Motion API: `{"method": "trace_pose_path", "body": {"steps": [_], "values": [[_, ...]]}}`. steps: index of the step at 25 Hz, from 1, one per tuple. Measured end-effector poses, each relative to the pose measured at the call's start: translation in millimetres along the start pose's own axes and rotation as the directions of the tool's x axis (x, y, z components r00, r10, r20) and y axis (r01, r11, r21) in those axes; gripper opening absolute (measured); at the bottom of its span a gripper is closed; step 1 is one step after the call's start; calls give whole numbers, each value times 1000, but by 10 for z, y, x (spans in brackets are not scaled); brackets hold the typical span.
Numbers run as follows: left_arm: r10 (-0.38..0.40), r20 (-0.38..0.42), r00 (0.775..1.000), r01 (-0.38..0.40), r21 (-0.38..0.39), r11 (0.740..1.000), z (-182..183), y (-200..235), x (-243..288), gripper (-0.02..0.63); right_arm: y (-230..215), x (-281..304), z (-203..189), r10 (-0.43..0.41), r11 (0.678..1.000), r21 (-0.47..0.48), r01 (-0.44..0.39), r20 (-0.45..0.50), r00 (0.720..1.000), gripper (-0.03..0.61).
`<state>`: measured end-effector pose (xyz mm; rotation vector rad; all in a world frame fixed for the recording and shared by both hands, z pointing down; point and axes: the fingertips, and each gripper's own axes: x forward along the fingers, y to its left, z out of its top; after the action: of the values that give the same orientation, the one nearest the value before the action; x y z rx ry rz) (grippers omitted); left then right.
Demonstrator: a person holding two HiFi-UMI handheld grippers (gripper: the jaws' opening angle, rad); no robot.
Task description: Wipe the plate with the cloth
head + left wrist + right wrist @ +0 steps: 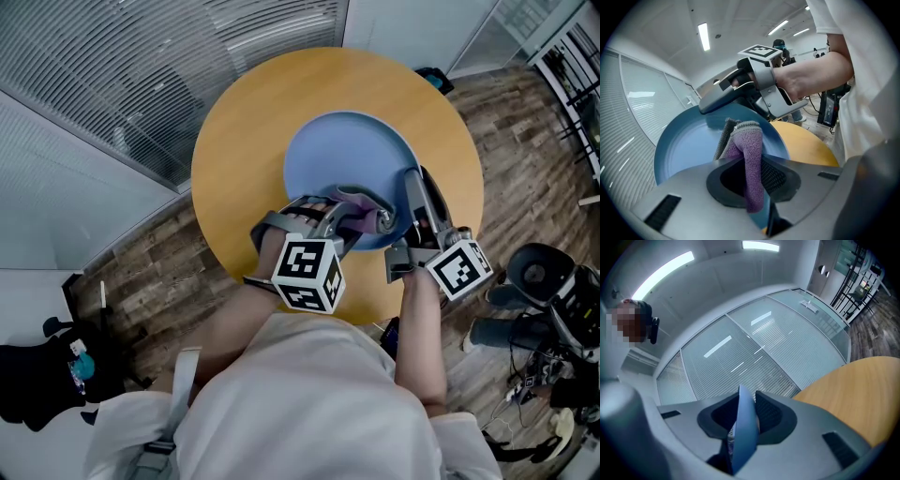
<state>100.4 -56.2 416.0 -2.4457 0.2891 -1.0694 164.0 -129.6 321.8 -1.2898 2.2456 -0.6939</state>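
Head view: blue plate (337, 155) is sitting about mid-way on the round wooden table (244, 141); both grippers are working its near edge.

Left gripper (352, 220) is coming in at the plate's 6 o'clock, clamping the purple cloth (364, 208); the cloth is bunching over the rim there. In the left gripper view the left gripper (749, 180) is pinching the cloth (746, 145) between its pads - jaws narrow, only the fabric's thickness between them; the free end is sticking up at 12 o'clock from the jaws and lying against the plate (689, 145) face. The right gripper (736, 96) is showing at 12 o'clock in that view, biting the far rim; table (806, 145) is showing at 3 o'clock.

Right gripper (413, 192) is holding the plate's rim at roughly 4 o'clock. In the right gripper view the right gripper (743, 416) is closing on the plate (745, 427) seen edge-on - a thin blue blade between the pads; table (855, 390) is lying at 3 o'clock, glass wall with blinds (759, 352) at 12 o'clock.

Can't tell whether the plate is lifting off the table or resting flat.
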Motion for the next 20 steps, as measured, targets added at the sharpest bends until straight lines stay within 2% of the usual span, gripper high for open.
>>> {"method": "trace_pose_path", "body": {"steps": [9,20], "values": [[-26,-20,999,28,120,992,-95,-110,26,53,-27,3,-67,-10,1000,4,10,-9,1000,103],[-45,-93,995,56,122,991,-382,-185,12,52,-24,-53,21,-8,1000,6,8,16,1000,104]]}}
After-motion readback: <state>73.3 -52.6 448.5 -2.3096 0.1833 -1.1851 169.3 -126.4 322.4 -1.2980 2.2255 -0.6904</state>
